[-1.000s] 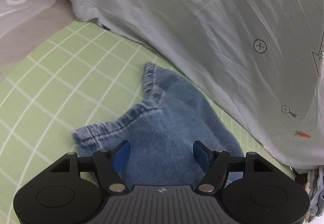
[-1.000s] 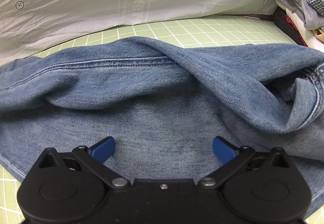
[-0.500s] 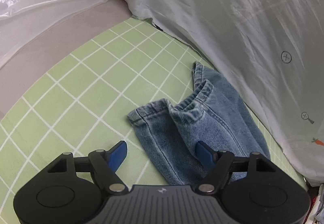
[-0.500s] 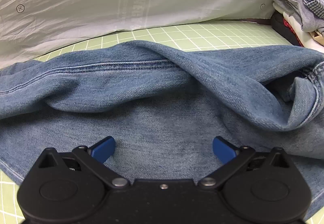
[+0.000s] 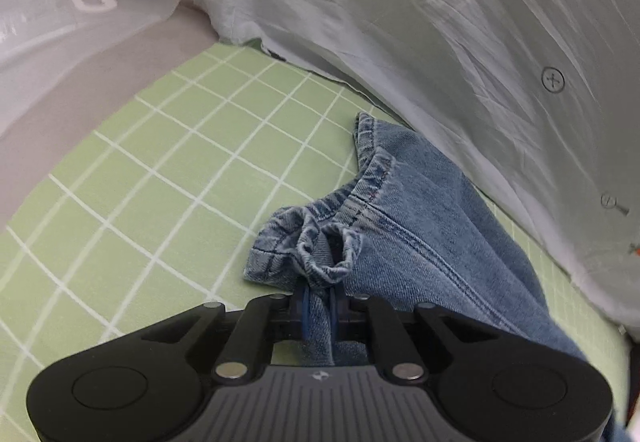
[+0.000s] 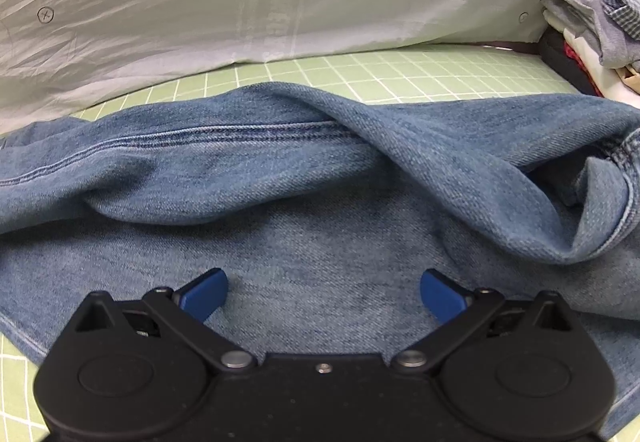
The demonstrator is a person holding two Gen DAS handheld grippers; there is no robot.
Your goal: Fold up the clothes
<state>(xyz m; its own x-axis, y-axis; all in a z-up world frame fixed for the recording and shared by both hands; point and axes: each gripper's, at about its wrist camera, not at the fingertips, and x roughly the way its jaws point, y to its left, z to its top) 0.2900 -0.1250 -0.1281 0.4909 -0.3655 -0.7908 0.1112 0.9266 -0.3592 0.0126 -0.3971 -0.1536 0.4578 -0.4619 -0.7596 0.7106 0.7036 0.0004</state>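
Green checked cover (image 5: pixel 168 162), white printed sheet (image 6: pixel 320 10) behind

In the left wrist view, the jeans (image 5: pixel 420 226) lie on the checked mat (image 5: pixel 168 178), running from between the fingers of the left gripper (image 5: pixel 319 300) out ahead and to the right. The jaws are closing, with a bunched fold of the hem pinched between them. Bare mat spreads ahead and left of the fingers. A printed sheet (image 5: pixel 440 22) hangs behind the jeans and to the right, its lower edge apparently touching the mat.

In the right wrist view, the jeans (image 6: pixel 304 178) lie under and ahead of the right gripper (image 6: pixel 324 294), whose fingers stand wide apart above the cloth. Beyond the jeans comes a strip of mat (image 6: pixel 400 76), then the sheet (image 6: pixel 320 2). A pile of clothes (image 6: pixel 588 30) sits far ahead to the right.
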